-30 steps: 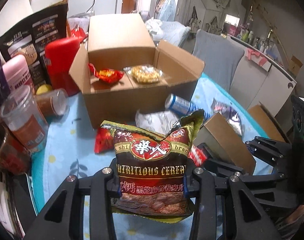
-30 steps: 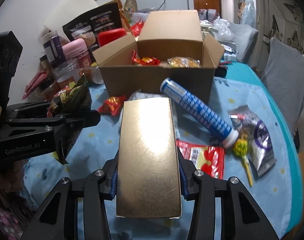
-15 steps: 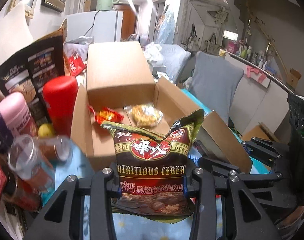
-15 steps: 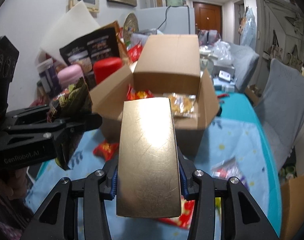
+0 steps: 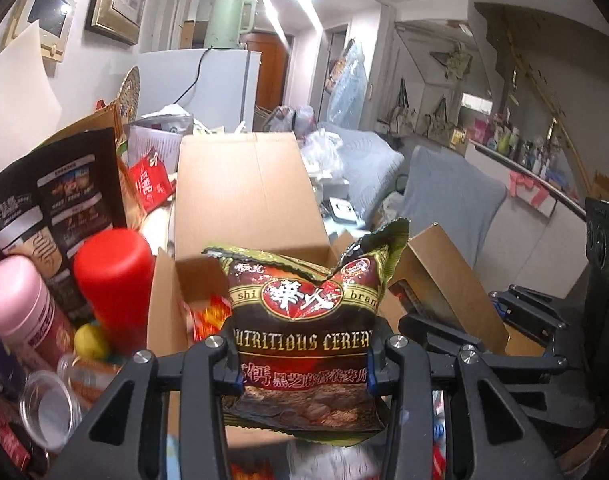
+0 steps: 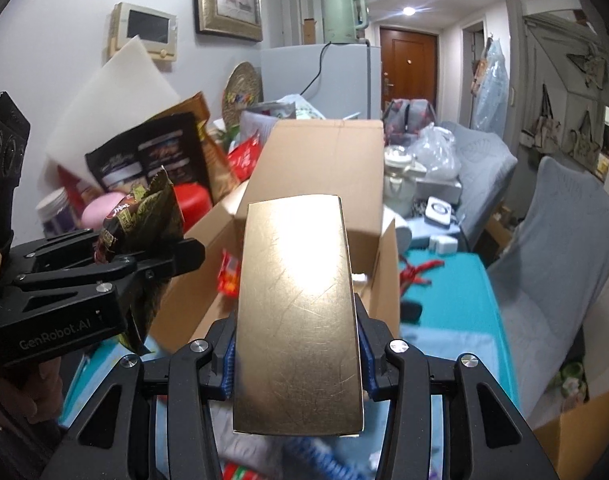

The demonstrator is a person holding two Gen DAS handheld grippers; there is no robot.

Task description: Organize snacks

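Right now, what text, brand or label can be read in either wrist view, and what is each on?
"NUTRITIOUS CEREAL", last letter clipped: cereal bag in the left gripper.
"shi" and "bran", cut off: band on the same bag.
"GenRobot.AI": side of the left gripper, in the right wrist view.
Chinese characters on the bag, the black pouch and the red packet: not transcribed.
Gold box in the right gripper: no text.
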